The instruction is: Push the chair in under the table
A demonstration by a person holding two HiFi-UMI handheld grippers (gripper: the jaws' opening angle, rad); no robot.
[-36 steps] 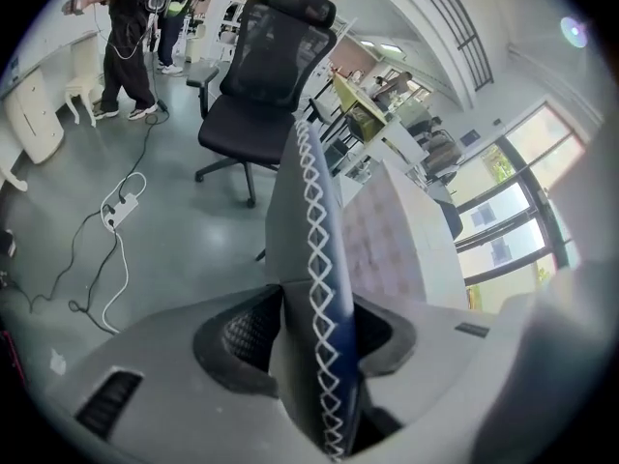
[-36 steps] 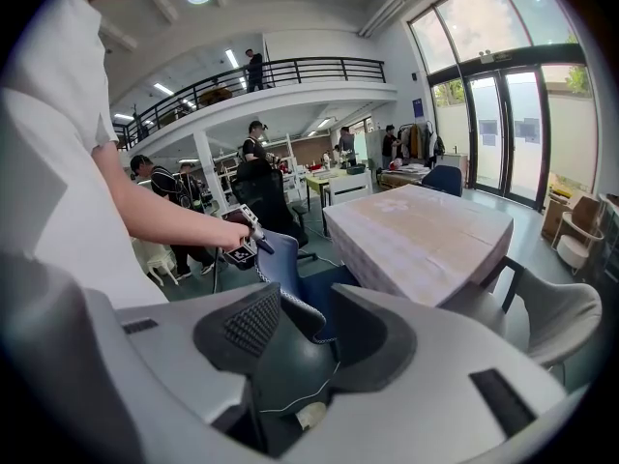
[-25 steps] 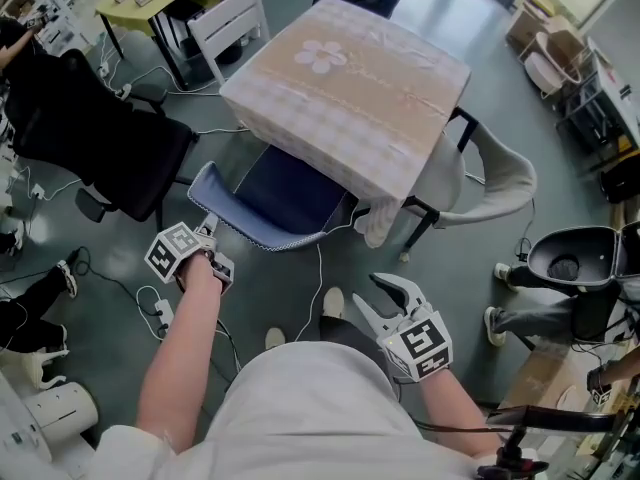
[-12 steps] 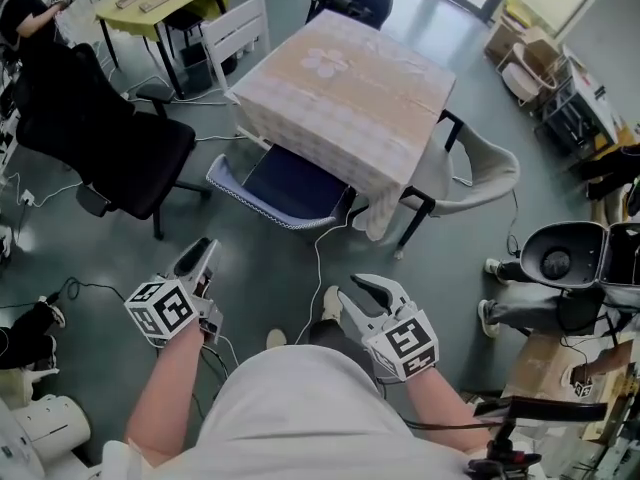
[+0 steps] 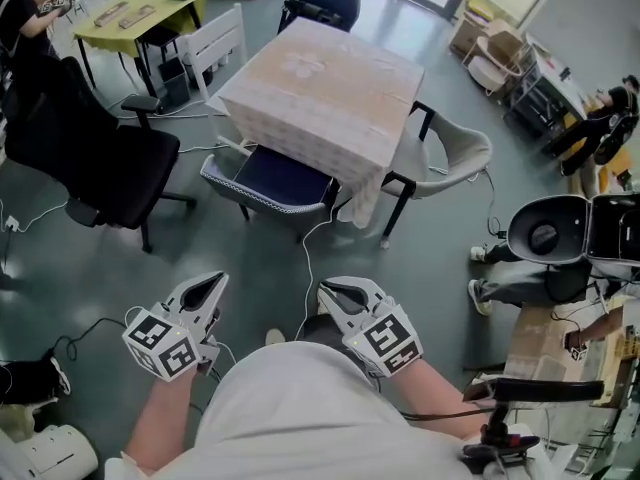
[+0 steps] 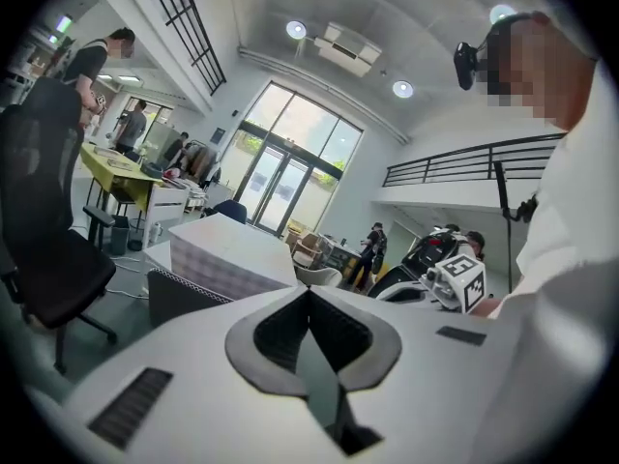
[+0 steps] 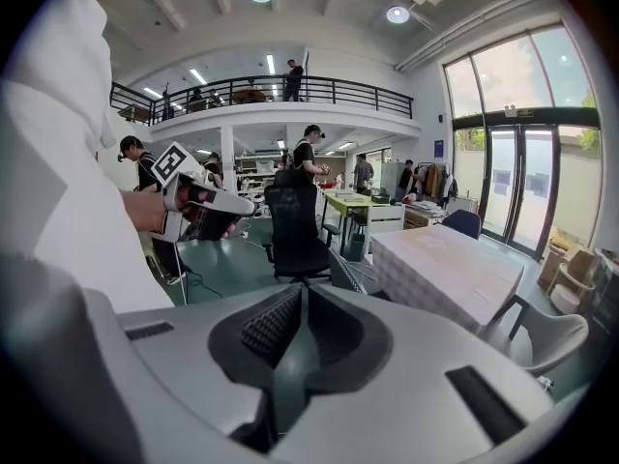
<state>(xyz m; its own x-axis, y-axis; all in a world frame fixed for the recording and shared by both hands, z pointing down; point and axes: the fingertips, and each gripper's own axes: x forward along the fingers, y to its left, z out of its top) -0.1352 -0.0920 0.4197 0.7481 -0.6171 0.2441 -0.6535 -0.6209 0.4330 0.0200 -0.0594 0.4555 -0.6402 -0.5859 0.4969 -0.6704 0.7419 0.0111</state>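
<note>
The blue-seated chair (image 5: 268, 182) with a pale mesh back stands with its seat partly under the table (image 5: 322, 86), which is draped in a beige checked cloth. Both grippers hang close to my body, well short of the chair. My left gripper (image 5: 214, 286) is shut and empty; in the left gripper view its tips (image 6: 309, 290) meet, with the chair (image 6: 182, 299) and table (image 6: 230, 253) beyond. My right gripper (image 5: 332, 291) has just been closing, and its tips (image 7: 302, 286) meet on nothing. The right gripper view shows the table (image 7: 447, 265) ahead.
A black office chair (image 5: 92, 158) stands left of the table and a grey shell chair (image 5: 452, 156) to its right. A white chair (image 5: 226, 42) and a dark blue chair (image 5: 330, 2) are behind. Cables (image 5: 308, 258) lie on the floor. A person (image 5: 520, 286) sits at the right.
My left gripper has come off the chair's back and drawn back towards me, rising. The right gripper has also pulled back. Both pairs of jaws have closed.
</note>
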